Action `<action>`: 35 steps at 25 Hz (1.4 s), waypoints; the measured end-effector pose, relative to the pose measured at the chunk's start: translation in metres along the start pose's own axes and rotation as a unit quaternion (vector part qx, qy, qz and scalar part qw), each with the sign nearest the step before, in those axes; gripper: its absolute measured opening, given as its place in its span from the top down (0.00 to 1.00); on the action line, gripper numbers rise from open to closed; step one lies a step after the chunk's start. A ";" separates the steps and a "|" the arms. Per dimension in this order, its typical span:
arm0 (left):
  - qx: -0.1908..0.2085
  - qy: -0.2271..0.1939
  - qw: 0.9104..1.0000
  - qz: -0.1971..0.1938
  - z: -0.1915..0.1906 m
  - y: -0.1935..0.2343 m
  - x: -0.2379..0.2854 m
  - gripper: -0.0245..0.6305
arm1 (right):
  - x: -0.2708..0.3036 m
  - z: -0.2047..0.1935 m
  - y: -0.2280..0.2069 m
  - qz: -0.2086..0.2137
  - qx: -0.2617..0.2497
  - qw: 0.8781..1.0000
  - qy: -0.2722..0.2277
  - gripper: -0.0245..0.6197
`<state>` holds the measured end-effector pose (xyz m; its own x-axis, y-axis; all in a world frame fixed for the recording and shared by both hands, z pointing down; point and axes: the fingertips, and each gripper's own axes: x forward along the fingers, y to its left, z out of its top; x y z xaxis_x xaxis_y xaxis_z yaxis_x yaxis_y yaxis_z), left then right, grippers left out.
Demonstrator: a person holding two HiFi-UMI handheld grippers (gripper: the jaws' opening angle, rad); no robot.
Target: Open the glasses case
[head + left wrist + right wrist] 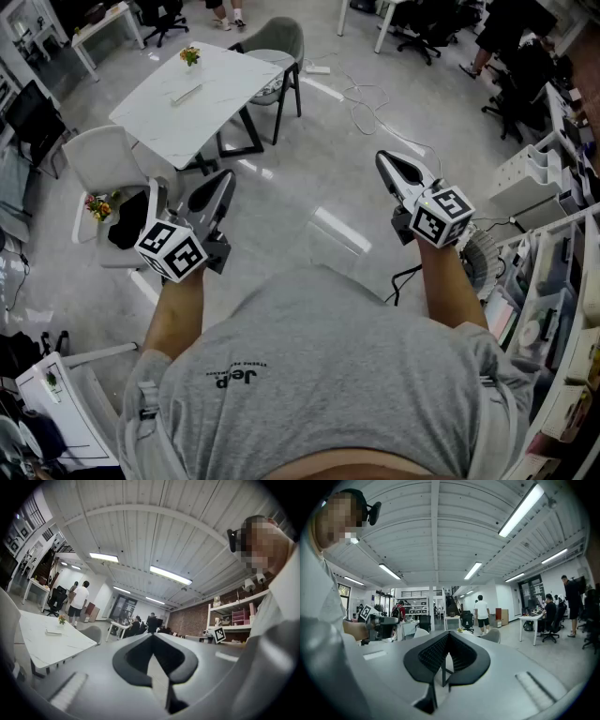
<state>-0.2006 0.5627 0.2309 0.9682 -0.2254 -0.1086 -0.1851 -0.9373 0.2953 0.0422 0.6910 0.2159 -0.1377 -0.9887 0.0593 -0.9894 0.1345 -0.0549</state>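
The person in a grey T-shirt [319, 375] holds both tools level over the glossy grey floor [319, 202]. The left gripper [223, 178] has its two dark jaws closed tip to tip with nothing between them. The right gripper [382, 157] is in the same condition: jaws together, no object clamped. The white rectangular table [155, 117] stands ahead and to the left, well apart from both grippers. Two items rest on its top. One is a small pot of yellow and orange flowers [190, 56], near the far edge. The other is a pale flat oblong object [186, 93], lying flat near the middle of the top, just beside the pot. This object is the only candidate for the glasses case. It is too small to confirm as the case, or to show whether its lid is raised. A grey upholstered chair [277, 42] sits at the far side of the table. White open shelving [562, 309] runs along the right edge and holds assorted boxes and small items that are too small to identify.
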 end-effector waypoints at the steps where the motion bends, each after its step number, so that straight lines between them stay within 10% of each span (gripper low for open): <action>1: 0.002 0.001 1.000 0.000 0.000 0.001 0.001 0.90 | 0.000 0.000 0.000 -0.001 -0.002 1.000 0.001 0.96; 27: -0.003 0.016 1.000 -0.011 -0.009 -0.018 0.037 0.90 | -0.011 0.006 -0.032 0.017 0.023 0.999 -0.015 0.96; 29: -0.010 0.023 1.000 -0.018 -0.013 -0.028 0.046 0.43 | -0.016 0.007 -0.037 0.022 0.020 0.999 -0.015 0.96; 35: 0.000 0.016 1.000 -0.019 -0.022 -0.058 0.075 0.24 | -0.037 0.008 -0.059 0.041 0.008 0.999 -0.011 0.96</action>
<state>-0.1135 0.6060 0.2269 0.9795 -0.1809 -0.0885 -0.1482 -0.9452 0.2909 0.1062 0.7194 0.2090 -0.2169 -0.9757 0.0314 -0.9740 0.2142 -0.0737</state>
